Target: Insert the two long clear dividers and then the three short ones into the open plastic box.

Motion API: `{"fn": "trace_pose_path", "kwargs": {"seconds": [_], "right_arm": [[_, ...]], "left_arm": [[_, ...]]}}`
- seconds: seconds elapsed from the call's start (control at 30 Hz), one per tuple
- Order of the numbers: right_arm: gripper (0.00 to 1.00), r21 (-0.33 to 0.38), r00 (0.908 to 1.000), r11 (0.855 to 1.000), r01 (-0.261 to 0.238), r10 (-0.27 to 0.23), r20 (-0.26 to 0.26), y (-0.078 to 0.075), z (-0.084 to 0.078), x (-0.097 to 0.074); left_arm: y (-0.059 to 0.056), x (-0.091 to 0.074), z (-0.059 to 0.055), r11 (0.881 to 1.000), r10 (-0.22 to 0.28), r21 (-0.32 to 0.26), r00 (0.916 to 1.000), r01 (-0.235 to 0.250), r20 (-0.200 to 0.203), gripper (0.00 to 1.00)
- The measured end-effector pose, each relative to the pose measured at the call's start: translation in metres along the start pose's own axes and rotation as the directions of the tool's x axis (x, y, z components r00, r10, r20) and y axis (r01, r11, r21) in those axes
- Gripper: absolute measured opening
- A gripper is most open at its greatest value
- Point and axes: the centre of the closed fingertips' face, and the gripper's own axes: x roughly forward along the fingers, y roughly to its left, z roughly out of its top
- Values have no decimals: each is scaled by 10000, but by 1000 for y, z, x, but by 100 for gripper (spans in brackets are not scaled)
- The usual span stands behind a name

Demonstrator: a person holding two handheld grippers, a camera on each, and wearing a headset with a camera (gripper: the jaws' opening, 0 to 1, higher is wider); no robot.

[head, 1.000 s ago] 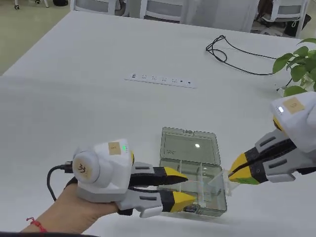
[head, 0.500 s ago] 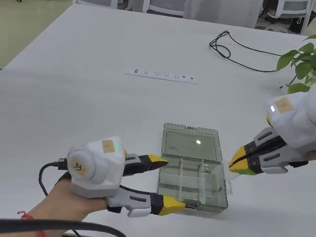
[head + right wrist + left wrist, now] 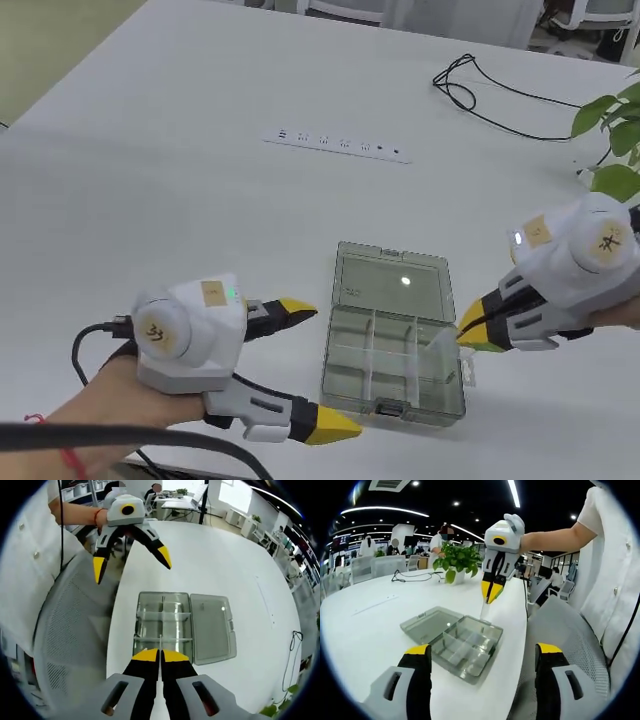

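Pinching divider [image 3: 438,348] at box [image 3: 392,272] R edge — R tool [image 3: 467,335]; L tool [image 3: 330,368] agape.

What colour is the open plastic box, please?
Translucent smoky grey; the plastic box shows best in the right gripper view.

You have two tools: your left hand-held gripper [image 3: 330,368] and right hand-held gripper [image 3: 466,336]. On the worktop [image 3: 150,150] count one open plastic box [image 3: 395,285], one power strip [image 3: 338,146], one black cable [image 3: 460,100] and one potted plant [image 3: 615,140]. One clear divider [image 3: 440,350] is held; those seated in the box are too clear to count.
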Motion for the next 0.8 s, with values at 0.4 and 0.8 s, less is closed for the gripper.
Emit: {"fn": "trace_pose_path", "kwargs": {"seconds": [0.4, 0.8], "right_arm": [[3, 28, 9992, 9999, -154, 155, -380, -3, -9, 14], [3, 122, 9986, 9997, -214, 220, -475, -5, -11, 17]], "left_arm": [[2, -2, 0, 9999, 100, -96, 9999, -99, 130, 90], [1, -1, 1, 9998, 138, -114, 9997, -136, 203, 90]]}}
